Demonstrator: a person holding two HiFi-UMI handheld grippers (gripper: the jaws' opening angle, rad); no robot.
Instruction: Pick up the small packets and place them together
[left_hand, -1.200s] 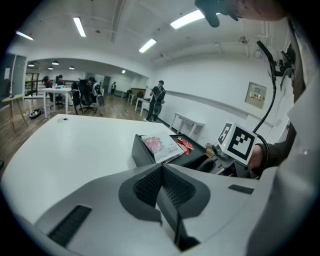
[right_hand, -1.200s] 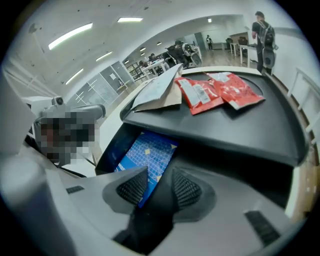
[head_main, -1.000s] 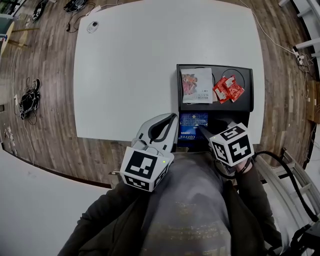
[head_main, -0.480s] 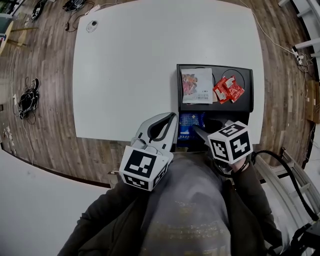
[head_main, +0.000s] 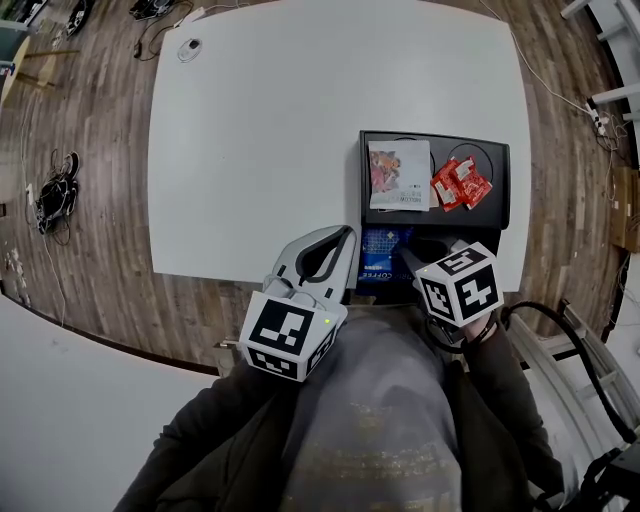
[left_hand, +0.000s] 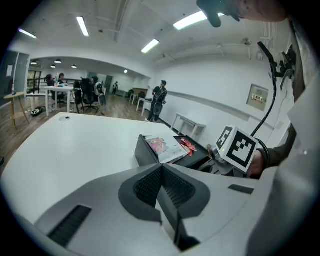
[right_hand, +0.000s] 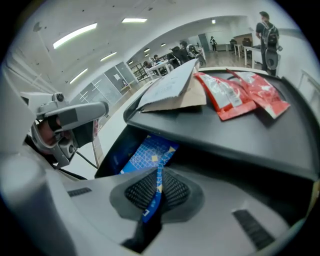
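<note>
A black tray (head_main: 503, 172) stands on the white table (head_main: 260, 130). On its upper shelf lie a white printed packet (head_main: 398, 174) and two red packets (head_main: 459, 183). Blue packets (head_main: 384, 250) fill the lower front compartment. My right gripper (head_main: 406, 259) reaches into that compartment. In the right gripper view its jaws are closing, and the pads pinch the edge of one blue packet (right_hand: 152, 199). My left gripper (head_main: 343, 235) hangs shut and empty at the table's front edge, left of the tray.
The red packets (right_hand: 241, 92) and white packet (right_hand: 169, 86) sit on the shelf just above the right gripper. A small round device (head_main: 188, 48) lies at the table's far left corner. People and desks stand far off in the room.
The right gripper has shifted slightly at the blue packets' compartment. The left gripper has stayed in place. The packets on the shelf have not moved.
</note>
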